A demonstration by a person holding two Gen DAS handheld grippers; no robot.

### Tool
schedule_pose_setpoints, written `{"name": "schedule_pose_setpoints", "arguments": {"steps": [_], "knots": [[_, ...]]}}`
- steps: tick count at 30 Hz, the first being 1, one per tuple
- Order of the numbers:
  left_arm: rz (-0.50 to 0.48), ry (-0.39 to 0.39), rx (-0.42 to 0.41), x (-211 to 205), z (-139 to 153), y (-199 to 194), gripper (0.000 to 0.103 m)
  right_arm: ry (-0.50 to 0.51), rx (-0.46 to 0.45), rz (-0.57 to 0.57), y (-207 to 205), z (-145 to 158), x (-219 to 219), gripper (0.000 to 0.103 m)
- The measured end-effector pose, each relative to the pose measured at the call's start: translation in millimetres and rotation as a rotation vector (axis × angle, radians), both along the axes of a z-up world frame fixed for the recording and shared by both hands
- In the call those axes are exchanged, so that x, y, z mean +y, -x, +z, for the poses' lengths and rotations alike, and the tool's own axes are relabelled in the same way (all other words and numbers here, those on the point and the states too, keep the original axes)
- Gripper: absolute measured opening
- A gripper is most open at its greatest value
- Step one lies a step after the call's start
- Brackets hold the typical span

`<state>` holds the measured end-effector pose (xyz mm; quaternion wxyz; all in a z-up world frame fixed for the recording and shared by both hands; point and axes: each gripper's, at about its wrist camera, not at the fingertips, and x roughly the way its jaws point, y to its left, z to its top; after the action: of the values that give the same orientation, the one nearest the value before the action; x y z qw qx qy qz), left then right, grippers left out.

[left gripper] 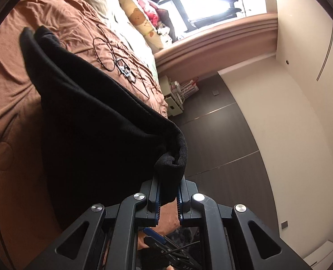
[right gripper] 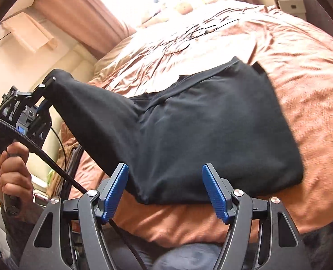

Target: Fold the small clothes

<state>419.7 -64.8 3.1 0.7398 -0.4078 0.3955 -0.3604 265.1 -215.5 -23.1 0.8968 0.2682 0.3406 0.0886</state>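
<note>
A black garment [right gripper: 211, 130] lies on the brown bedspread [right gripper: 301, 72], most of it flat, one ribbed end lifted off the bed to the left. My left gripper [left gripper: 168, 191] is shut on that ribbed end [left gripper: 173, 159], and the cloth [left gripper: 87, 117] drapes from it down to the bed. In the right wrist view the left gripper [right gripper: 44, 87] shows at far left, held in a hand [right gripper: 11, 171]. My right gripper [right gripper: 164, 189] stands open just above the garment's near edge; its blue pads [right gripper: 213, 191] touch no cloth.
A thin black cable [left gripper: 103, 54] and a small device [left gripper: 123, 67] lie on the bed beyond the garment. Pillows and soft toys [left gripper: 141, 20] line the headboard. A white bedside cabinet [left gripper: 173, 103] stands by the dark floor [left gripper: 222, 139].
</note>
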Motion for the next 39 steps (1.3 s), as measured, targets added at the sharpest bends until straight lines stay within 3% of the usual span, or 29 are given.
{"name": "schedule_pose_setpoints", "arguments": {"steps": [15,23,26,28,30,39], "knots": [[-0.196,-0.061,0.06,-119,-32,-20,0.011,-0.043,0.082,-0.161,53,-21,-67,0.067],[-0.36,-0.115,0.107,-192,-59,-19,0.012,-0.065,0.102,-0.199,65,-28,-84,0.067],[-0.427,-0.164,0.165,-211,-72,-22,0.027,-0.058,0.103,-0.192,64,-29,-87,0.067],[-0.434,-0.162,0.181,-211,-77,-24,0.05,-0.048,0.107,-0.185,62,-30,-88,0.067],[-0.413,-0.172,0.18,-202,-80,-25,0.063,-0.031,0.112,-0.172,55,-32,-87,0.067],[-0.267,-0.277,0.172,-140,-82,-34,0.066,0.087,0.111,-0.081,20,-29,-70,0.065]]}}
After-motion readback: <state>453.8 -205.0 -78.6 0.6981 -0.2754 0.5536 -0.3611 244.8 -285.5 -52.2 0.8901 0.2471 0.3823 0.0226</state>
